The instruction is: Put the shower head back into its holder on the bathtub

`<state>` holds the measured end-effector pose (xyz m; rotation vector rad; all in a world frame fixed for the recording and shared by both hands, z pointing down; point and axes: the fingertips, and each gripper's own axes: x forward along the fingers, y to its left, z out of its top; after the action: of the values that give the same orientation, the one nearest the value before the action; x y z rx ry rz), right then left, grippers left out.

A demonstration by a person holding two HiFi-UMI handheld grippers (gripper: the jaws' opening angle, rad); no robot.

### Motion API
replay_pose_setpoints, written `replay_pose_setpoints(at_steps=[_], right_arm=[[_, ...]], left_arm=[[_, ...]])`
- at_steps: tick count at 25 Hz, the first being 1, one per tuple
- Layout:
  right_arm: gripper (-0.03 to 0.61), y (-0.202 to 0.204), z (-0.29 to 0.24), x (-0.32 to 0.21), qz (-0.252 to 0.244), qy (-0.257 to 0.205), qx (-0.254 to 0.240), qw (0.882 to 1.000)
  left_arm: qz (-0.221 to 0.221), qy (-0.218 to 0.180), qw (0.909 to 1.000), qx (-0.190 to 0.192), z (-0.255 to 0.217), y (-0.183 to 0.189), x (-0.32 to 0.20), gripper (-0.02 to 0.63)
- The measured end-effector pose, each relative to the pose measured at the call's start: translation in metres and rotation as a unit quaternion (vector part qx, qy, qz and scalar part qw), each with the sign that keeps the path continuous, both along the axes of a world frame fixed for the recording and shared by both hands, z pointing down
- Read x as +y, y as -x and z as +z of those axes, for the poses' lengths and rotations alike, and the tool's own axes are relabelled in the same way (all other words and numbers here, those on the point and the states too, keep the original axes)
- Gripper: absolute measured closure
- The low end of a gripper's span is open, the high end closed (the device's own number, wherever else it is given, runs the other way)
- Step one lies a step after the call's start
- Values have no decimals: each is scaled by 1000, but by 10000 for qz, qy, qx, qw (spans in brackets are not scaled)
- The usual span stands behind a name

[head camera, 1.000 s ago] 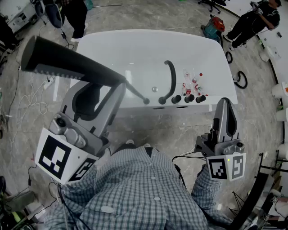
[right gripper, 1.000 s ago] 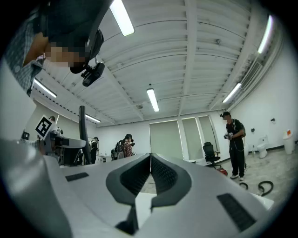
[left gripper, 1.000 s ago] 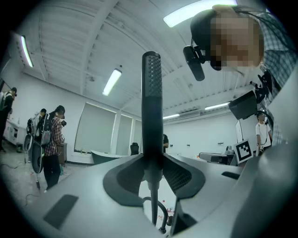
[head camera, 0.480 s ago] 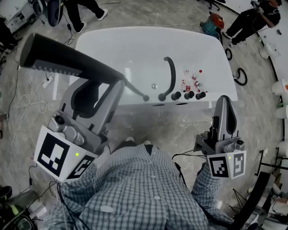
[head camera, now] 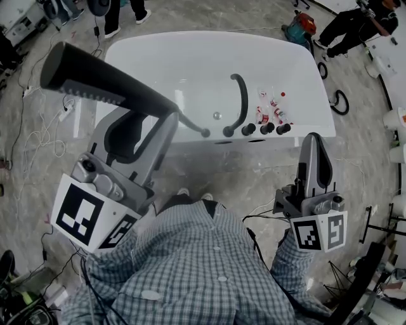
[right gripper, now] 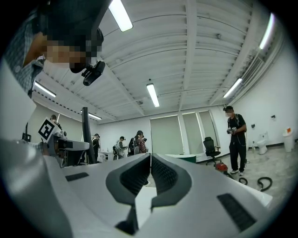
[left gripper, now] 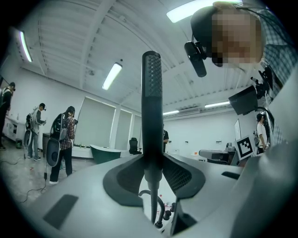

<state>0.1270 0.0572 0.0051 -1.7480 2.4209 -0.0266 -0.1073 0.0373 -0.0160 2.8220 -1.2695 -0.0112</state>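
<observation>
My left gripper (head camera: 166, 119) is shut on a long dark shower head (head camera: 95, 84), held high so that the bar slants up to the left in the head view. In the left gripper view the shower head (left gripper: 152, 111) stands upright between the jaws of that gripper (left gripper: 152, 163), with its hose (left gripper: 154, 204) dropping below. The hose runs to a small fitting (head camera: 205, 132) on the near rim of the white bathtub (head camera: 190, 63). A dark curved spout (head camera: 240, 105) and three dark knobs (head camera: 266, 128) sit on that rim. My right gripper (head camera: 311, 147) hangs shut and empty at the right.
Small red-and-white bottles (head camera: 269, 111) stand on the tub rim near the knobs. People stand beyond the tub at the far left (head camera: 120, 13) and far right (head camera: 355, 28). Cables (head camera: 38, 136) lie on the stone floor at the left, and a black hose coil (head camera: 339, 105) lies right of the tub.
The view has shifted slightly and the tub now sits a little higher in frame. The shower head stays in my left gripper; the person behind the tub has walked off.
</observation>
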Motion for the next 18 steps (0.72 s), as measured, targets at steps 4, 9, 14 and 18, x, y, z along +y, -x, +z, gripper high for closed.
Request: replay_pose_setpoints(at_steps=[4,9,14,18], right_arm=[[560,2,3,1,11,100,-5,9999],[560,4,13,-1,27,244,60,9997],[560,2,28,-3,41,387,132,9992],[560,2,36,-2,73,476,143,9987]], left_arm=[[66,164,9998,9,8,0,-3,494],[116,312,9994,23,19,-4,-9,494],[138,425,9989,-139,38,-12,-18,494],[205,497,9982,-248,50,-15,-21,494]])
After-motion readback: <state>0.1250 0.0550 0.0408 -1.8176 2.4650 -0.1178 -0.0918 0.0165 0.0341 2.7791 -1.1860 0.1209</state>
